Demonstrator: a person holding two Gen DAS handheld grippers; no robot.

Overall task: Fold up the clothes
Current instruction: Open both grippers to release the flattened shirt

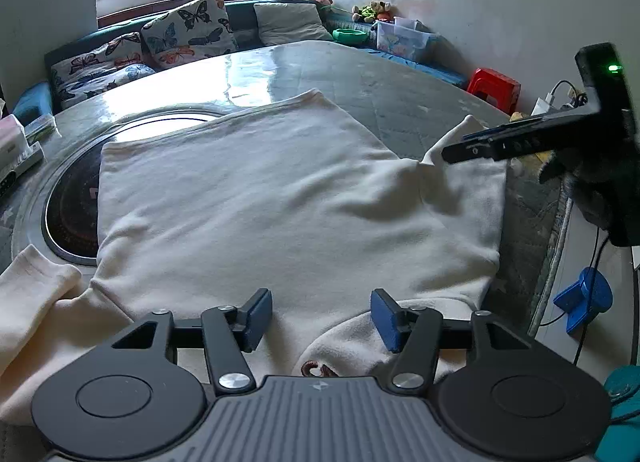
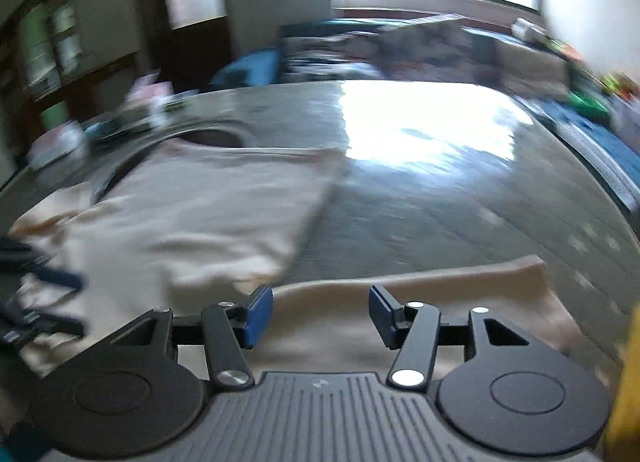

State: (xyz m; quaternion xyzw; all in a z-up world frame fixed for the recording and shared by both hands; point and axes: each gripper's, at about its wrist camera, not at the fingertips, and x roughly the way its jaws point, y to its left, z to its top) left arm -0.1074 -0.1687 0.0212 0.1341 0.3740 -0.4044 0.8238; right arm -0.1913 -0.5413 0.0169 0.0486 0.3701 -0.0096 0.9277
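Observation:
A cream sweatshirt [image 1: 248, 198] lies spread on the round table [image 1: 380, 78], one sleeve [image 1: 36, 294] trailing off at the near left. My left gripper [image 1: 322, 318] hovers at the garment's near edge with its blue pads apart and nothing pinched; a small brown mark [image 1: 318, 370] shows on the cloth just below it. My right gripper [image 1: 460, 148] reaches in from the right above the other sleeve [image 1: 468, 182]. The right wrist view is blurred: the right gripper [image 2: 320, 316] stands open over a cream sleeve [image 2: 420, 298], with the sweatshirt body [image 2: 200, 222] to its left.
A round dark hotplate [image 1: 68, 206] is set into the table, partly under the garment. Boxes [image 1: 16, 150] sit at the table's left edge. Butterfly pillows [image 1: 188, 30], a clear bin [image 1: 400, 38] and a red stool [image 1: 494, 88] lie beyond. A blue device [image 1: 584, 298] hangs on a cable at right.

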